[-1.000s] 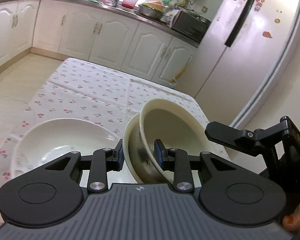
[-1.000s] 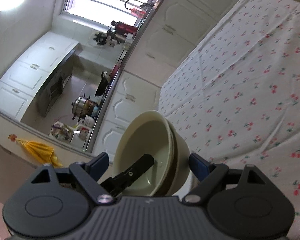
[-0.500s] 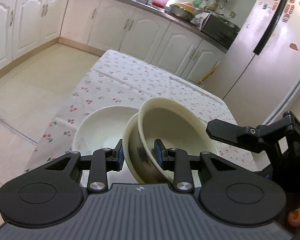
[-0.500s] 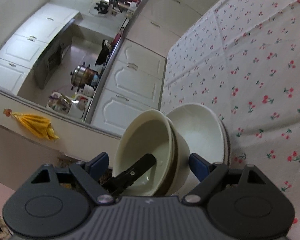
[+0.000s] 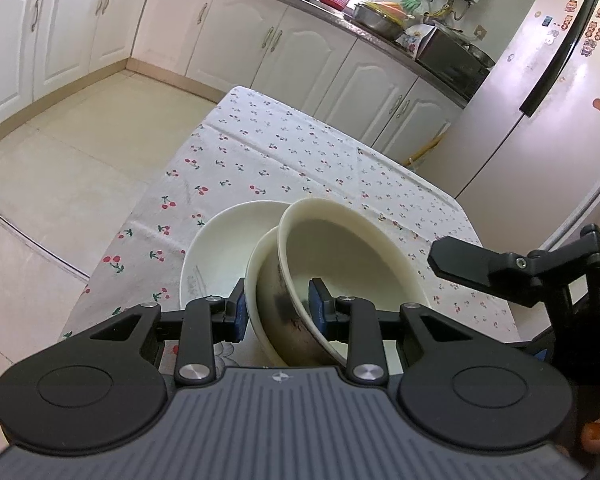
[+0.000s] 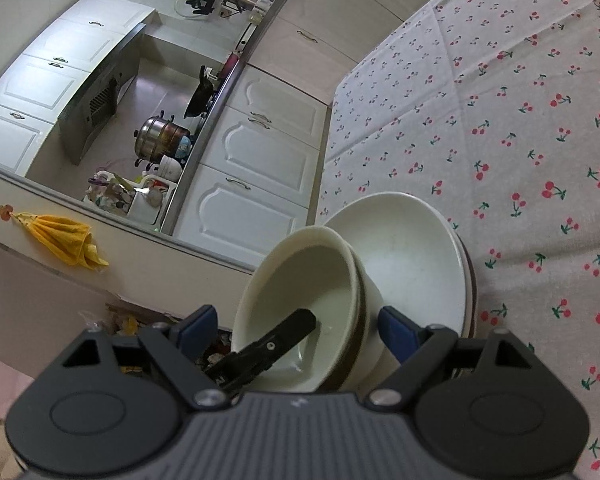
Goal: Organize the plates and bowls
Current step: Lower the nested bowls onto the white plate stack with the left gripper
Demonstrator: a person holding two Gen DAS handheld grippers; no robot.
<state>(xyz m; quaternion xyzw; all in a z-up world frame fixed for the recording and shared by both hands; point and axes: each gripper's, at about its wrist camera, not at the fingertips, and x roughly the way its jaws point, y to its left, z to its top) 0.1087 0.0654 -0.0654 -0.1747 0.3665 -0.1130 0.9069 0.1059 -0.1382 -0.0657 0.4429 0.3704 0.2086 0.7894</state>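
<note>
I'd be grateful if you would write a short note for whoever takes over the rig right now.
Left gripper: shut on the rims of the two nested bowls, holding them tilted above the white plate.
Right gripper: open, straddling the same bowls without pressing on them.
Plate lies on the cherry tablecloth, near its edge.
Done: bowls nested and carried over to the plate.
Left: lower the bowls onto the plate, release, back both grippers away.

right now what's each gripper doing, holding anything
left gripper: closed on the rims of the two nested bowls.
right gripper: jaws wide apart around the same bowls, pads not touching them, so open.
</note>
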